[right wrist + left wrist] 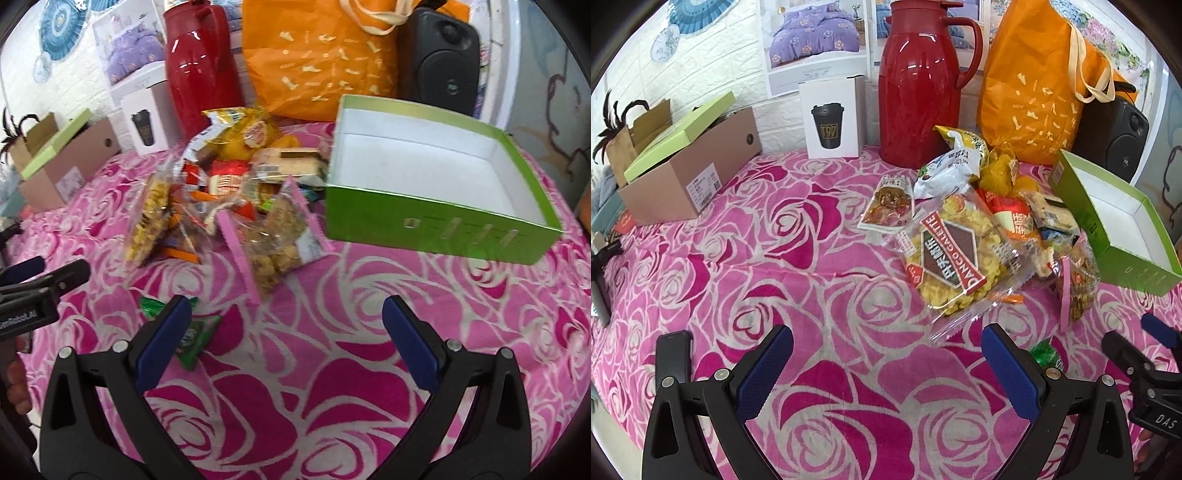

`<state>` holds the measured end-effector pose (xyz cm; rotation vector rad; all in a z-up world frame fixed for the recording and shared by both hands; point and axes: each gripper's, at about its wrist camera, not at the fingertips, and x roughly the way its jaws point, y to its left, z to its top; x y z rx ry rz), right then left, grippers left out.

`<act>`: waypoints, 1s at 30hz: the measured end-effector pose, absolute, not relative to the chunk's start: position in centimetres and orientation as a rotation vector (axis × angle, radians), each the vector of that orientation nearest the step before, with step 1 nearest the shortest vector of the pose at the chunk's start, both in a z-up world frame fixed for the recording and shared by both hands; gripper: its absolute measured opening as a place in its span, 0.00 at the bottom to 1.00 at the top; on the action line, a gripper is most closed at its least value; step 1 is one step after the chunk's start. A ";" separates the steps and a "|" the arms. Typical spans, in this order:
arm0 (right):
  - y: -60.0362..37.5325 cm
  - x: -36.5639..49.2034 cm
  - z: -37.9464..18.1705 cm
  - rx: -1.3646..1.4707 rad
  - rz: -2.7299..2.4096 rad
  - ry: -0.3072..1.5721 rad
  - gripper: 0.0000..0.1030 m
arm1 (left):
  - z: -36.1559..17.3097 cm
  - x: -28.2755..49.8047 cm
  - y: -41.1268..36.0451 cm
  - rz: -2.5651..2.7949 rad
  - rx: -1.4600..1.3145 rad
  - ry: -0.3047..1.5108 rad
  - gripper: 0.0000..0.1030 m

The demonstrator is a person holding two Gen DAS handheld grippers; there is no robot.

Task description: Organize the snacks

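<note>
On rose-print cloth (820,258) | crinkly snack packets (960,236) heaped | boxy green tray (436,221)

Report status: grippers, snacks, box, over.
Left gripper open, empty. Right gripper open, empty. Snack pile loose on the cloth, green box empty beside it. Small green packet by right gripper's left finger.

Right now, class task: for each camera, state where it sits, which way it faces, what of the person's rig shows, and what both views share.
Left wrist: sits on the left gripper, low over the rose cloth, facing the snack pile; its open fingers frame the view, and the right gripper shows at the right edge.
Right wrist: sits on the right gripper, facing the green box; the left gripper shows at the left edge.
Shared: snack pile, green box, red flask.
</note>
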<state>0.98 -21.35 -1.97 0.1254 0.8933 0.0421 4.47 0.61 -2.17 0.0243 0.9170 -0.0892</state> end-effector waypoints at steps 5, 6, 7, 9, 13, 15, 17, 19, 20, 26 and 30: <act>-21.1 3.2 -2.6 0.130 0.055 0.914 1.00 | -1.4 5.5 0.3 -0.138 0.010 0.906 1.00; -20.9 3.7 -2.7 0.128 0.059 0.917 1.00 | -1.3 5.7 0.2 -0.149 0.006 0.907 1.00; -20.5 4.3 -2.7 0.122 0.066 0.917 1.00 | -1.2 6.0 0.2 -0.164 -0.008 0.906 1.00; -20.1 5.2 -2.9 0.108 0.070 0.920 1.00 | -1.4 6.5 0.2 -0.184 -0.039 0.915 1.00; -19.5 6.5 -3.7 0.102 0.065 0.949 1.00 | -2.4 8.6 -0.2 -0.237 -0.097 0.971 1.00; -19.5 6.6 -3.8 0.096 0.055 0.949 1.00 | -3.0 9.8 -0.6 -0.242 -0.110 0.995 1.00; -19.6 6.5 -3.9 0.085 0.046 0.948 1.00 | -3.6 10.7 -0.8 -0.253 -0.138 1.017 1.00; -19.8 6.6 -4.2 0.080 0.040 0.955 1.00 | -4.2 11.6 -1.1 -0.255 -0.160 1.036 1.00; -19.9 6.7 -4.3 0.080 0.037 0.960 0.99 | -4.6 12.0 -1.3 -0.254 -0.164 1.045 1.00; -19.9 7.0 -4.7 0.076 0.039 0.974 0.85 | -6.1 13.5 -2.3 -0.230 -0.126 1.066 1.00; -19.9 7.0 -5.1 0.088 0.038 0.995 0.66 | -6.9 13.7 -2.5 -0.236 -0.118 1.078 1.00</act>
